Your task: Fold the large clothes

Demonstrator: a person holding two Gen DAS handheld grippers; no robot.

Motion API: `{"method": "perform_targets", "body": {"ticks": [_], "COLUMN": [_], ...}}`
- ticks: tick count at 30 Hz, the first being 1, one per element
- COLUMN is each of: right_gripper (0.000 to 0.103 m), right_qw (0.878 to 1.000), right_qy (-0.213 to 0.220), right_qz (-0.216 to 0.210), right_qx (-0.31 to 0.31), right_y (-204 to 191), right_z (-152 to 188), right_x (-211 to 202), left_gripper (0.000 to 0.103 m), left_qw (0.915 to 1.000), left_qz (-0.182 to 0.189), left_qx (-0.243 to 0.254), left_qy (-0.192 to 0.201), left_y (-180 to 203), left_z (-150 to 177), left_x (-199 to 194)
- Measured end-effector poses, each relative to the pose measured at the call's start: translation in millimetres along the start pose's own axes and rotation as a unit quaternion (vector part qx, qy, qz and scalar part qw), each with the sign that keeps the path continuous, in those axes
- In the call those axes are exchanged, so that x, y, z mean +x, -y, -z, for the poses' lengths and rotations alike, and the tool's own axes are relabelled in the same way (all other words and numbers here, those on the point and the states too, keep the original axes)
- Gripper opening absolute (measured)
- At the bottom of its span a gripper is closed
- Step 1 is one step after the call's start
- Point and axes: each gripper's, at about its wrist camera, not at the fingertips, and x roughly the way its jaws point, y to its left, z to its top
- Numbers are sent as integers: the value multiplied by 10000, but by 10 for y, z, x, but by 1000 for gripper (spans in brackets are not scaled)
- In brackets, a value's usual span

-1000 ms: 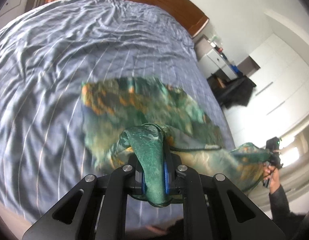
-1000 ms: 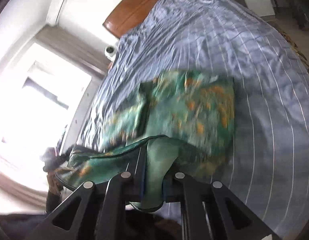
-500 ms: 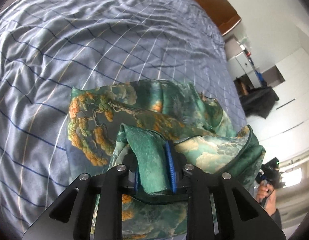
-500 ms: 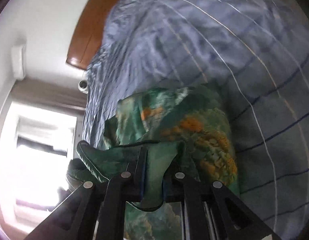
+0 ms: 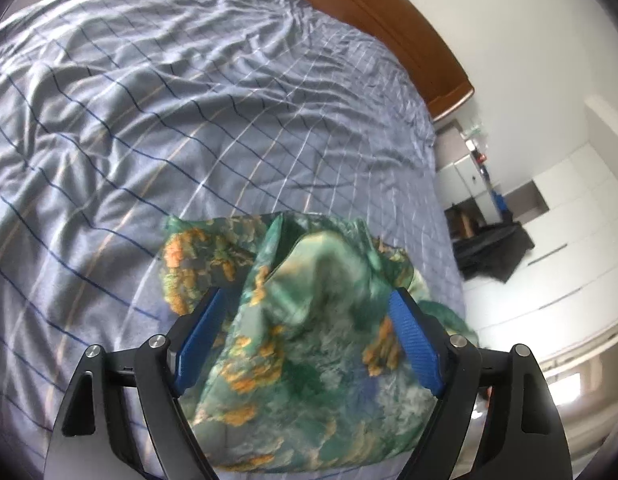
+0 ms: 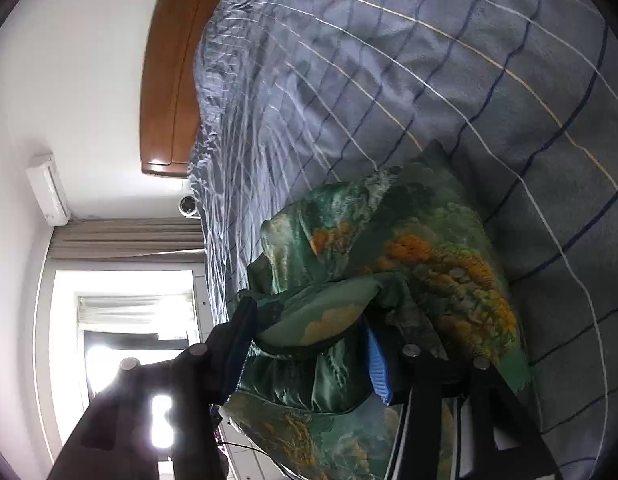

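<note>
Left wrist view: the left hand-held gripper is seen with its blue pads spread wide after just opening, and the green and orange patterned garment is draped loosely between them on the blue checked bed, with white wardrobes and a dark heap at the right shown only here. In the right wrist view the right hand-held gripper is shown partly parted, its jaws having just been opening, a green fold lying between them unpressed; the wooden headboard, curtained window and wall air conditioner are seen there.
</note>
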Motion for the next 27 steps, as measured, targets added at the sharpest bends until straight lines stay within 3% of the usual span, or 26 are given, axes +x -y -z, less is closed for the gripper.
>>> {"method": "perform_targets", "body": {"ticks": [7, 9, 11, 14, 17, 19, 22, 23, 24, 25, 26, 27], "right_gripper": [62, 64, 64, 64, 64, 64, 64, 65, 64, 54, 31, 22], "right_qw": [9975, 9951, 9855, 9556, 9395, 9424, 9339, 9312, 9307, 9299, 9261, 9194], "right_qy": [327, 350, 302, 259, 288, 251, 154, 86, 50, 50, 64, 98], "right_qz": [-236, 122, 786, 1659, 1976, 1953, 2257, 2323, 2328, 2296, 2306, 2403], "right_qx": [-579, -914, -1474, -2420, -2784, -2704, -2770, -2809, -2820, -2873, -2986, -3111], "right_y": [-140, -194, -306, -480, -551, -533, -530, -526, -542, -570, -605, -643], "right_z": [29, 27, 49, 113, 79, 34, -25, -32, -22, 2, 36, 76], "right_x": [-354, -397, -338, -154, 47, 117, 331, 391, 413, 412, 401, 408], "left_gripper": [86, 86, 86, 86, 86, 84, 56, 27, 13, 13, 11, 9], "left_qw": [9976, 9960, 9930, 9889, 9885, 9885, 9854, 9822, 9795, 9769, 9746, 9713], "left_qz": [-388, -405, -349, -364, -490, -546, -714, -844, -924, -985, -1054, -1146], "left_qx": [422, 620, 945, 1237, 1208, 1185, 1344, 1495, 1607, 1730, 1847, 1992], "left_qy": [-398, -499, -612, -734, -764, -762, -762, -766, -792, -775, -699, -607], "left_y": [-152, -89, 38, 201, 270, 286, 309, 323, 334, 348, 368, 402], "left_z": [266, 277, 263, 196, 117, 88, 101, 131, 163, 204, 239, 285], "left_x": [127, 235, 359, 588, 794, 879, 937, 943, 945, 927, 888, 841]}}
